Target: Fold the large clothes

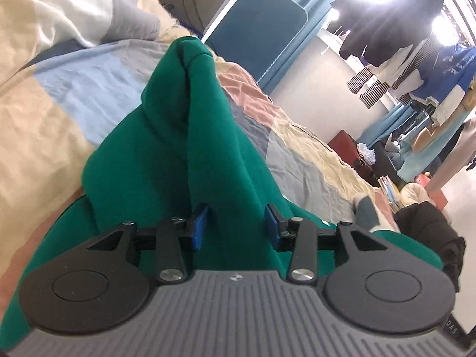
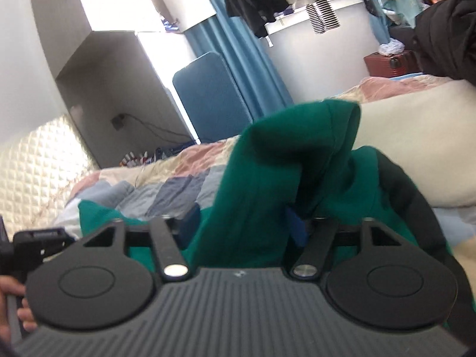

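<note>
A large green garment (image 1: 166, 154) lies bunched on a patchwork bed cover (image 1: 59, 95). In the left wrist view a thick fold of it rises in a peak straight ahead. My left gripper (image 1: 236, 226) has its blue pads (image 1: 198, 226) pressed on either side of that fold. In the right wrist view the same green garment (image 2: 267, 178) drapes in a hump between the fingers of my right gripper (image 2: 242, 226). Those jaws stand apart, with the cloth lying loosely in the gap and a blue pad (image 2: 297, 232) half hidden behind it.
The bed cover (image 2: 166, 178) runs back to a quilted headboard (image 2: 32, 160) on the left. A blue padded panel (image 2: 208, 95) and blue curtains stand by the wall. Clothes (image 1: 416, 59) hang on a rack at the window. A person's hand (image 2: 12, 300) shows at the lower left edge.
</note>
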Demonstrator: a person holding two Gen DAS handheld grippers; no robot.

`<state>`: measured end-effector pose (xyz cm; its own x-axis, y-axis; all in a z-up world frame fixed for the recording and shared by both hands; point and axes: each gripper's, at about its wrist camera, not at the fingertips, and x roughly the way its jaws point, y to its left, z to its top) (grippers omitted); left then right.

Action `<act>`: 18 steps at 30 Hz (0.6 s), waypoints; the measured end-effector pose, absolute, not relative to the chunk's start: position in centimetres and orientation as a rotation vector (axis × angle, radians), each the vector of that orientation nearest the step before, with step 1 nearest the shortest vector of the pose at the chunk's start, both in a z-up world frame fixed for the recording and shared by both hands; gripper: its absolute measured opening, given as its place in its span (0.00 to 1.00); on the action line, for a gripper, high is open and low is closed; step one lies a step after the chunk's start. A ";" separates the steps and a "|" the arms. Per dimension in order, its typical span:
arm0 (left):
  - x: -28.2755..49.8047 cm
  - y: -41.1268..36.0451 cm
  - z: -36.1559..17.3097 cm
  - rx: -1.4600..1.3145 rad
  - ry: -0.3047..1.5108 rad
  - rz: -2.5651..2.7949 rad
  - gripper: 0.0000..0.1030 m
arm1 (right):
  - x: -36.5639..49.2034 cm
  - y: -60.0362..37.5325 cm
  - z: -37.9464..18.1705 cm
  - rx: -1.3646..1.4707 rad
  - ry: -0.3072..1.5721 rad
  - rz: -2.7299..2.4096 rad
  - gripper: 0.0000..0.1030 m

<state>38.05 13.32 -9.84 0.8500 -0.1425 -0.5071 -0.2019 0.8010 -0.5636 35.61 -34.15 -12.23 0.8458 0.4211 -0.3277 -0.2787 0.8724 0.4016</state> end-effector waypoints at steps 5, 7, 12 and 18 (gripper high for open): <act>39.2 12.8 -11.2 -0.631 0.543 0.021 0.17 | 36.5 -34.4 -13.6 0.379 0.415 0.364 0.27; 39.2 13.3 -11.2 -0.659 0.533 0.013 0.10 | 37.0 -34.7 -14.3 0.422 0.423 0.369 0.21; 37.7 14.3 -9.4 -0.717 0.462 -0.040 0.06 | 36.8 -35.4 -14.6 0.499 0.431 0.383 0.11; 34.4 15.5 -7.7 -0.755 0.432 -0.048 0.05 | 33.6 -34.8 -10.6 0.478 0.285 0.488 0.10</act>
<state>34.41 15.51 -7.68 0.9112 -0.1952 -0.3628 -0.1112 0.7315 -0.6727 33.61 -34.83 -10.63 0.8475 0.5095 -0.1486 -0.3793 0.7773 0.5019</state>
